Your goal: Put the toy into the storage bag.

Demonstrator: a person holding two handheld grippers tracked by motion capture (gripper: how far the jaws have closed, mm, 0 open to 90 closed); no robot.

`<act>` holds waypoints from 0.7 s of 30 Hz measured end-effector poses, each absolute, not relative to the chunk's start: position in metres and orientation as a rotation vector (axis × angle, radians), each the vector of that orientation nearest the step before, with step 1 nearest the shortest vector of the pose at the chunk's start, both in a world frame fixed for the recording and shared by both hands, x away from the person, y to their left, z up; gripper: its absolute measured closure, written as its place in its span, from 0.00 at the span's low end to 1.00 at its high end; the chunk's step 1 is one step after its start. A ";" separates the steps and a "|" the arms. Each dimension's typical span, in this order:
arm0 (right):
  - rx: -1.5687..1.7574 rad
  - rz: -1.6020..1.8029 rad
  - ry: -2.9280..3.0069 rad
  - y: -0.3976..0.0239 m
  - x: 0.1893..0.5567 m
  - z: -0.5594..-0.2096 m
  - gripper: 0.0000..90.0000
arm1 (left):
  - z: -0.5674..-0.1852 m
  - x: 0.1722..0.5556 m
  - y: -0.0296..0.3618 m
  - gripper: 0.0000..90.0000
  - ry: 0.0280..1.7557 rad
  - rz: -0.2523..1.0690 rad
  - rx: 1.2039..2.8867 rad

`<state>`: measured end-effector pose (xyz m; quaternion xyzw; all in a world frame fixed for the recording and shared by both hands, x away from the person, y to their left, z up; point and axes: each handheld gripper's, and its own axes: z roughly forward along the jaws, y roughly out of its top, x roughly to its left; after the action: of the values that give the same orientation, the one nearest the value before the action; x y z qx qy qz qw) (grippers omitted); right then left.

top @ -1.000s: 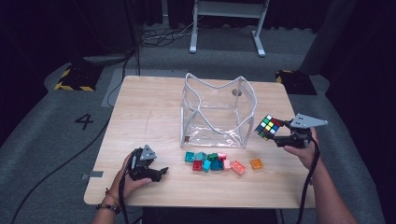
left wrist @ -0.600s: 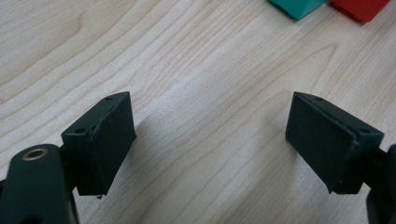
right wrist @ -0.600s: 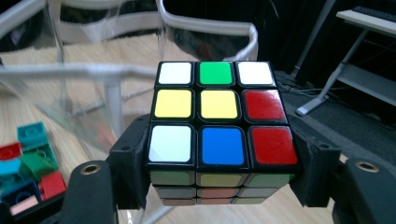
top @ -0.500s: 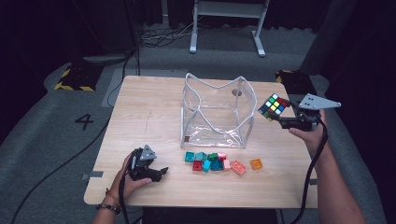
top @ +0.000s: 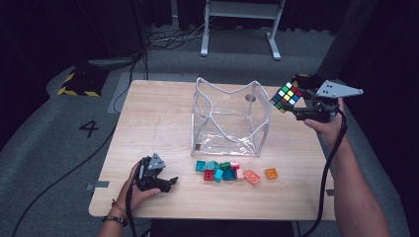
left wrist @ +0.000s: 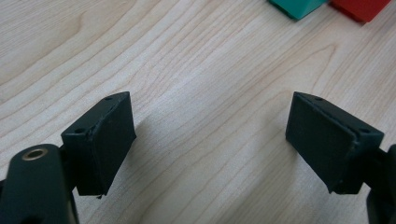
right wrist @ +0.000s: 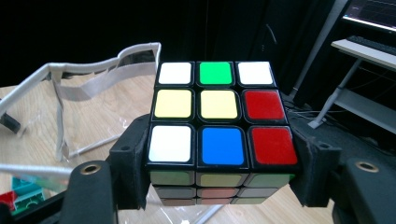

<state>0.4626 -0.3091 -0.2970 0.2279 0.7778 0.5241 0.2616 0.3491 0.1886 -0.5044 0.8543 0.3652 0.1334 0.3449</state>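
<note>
Pale wood counter (top: 163, 118) on grey carpet, dark room behind, a white desk frame (top: 240, 24) beyond. Your right gripper (top: 295, 104) clamps its fingers on the Rubik's cube (top: 286, 96), held aloft beside the clear bag (top: 230, 118) — toy bricks (top: 232, 172) lie before it. Your left gripper (top: 168, 183) rests on the counter, fingers spread and empty.

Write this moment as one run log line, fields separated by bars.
right gripper: shut on Rubik's cube | cube: raised beside clear bag | left gripper: open, over table

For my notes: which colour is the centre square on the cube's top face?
Yellow, clearest in the right gripper view: puzzle cube.
</note>
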 end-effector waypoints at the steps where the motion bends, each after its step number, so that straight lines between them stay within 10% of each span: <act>1: 0.609 1.423 2.104 -0.307 0.464 -0.295 0.38 | -0.504 0.349 0.189 0.18 0.949 0.346 2.218; 21: 0.517 1.378 2.240 -0.241 0.494 -0.297 0.38 | -0.504 0.349 0.189 0.18 0.948 0.346 2.218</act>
<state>0.4943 -0.2406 -0.2973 0.1880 0.8135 0.5005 0.2288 0.3491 0.1886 -0.5044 0.8542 0.3653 0.1333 0.3451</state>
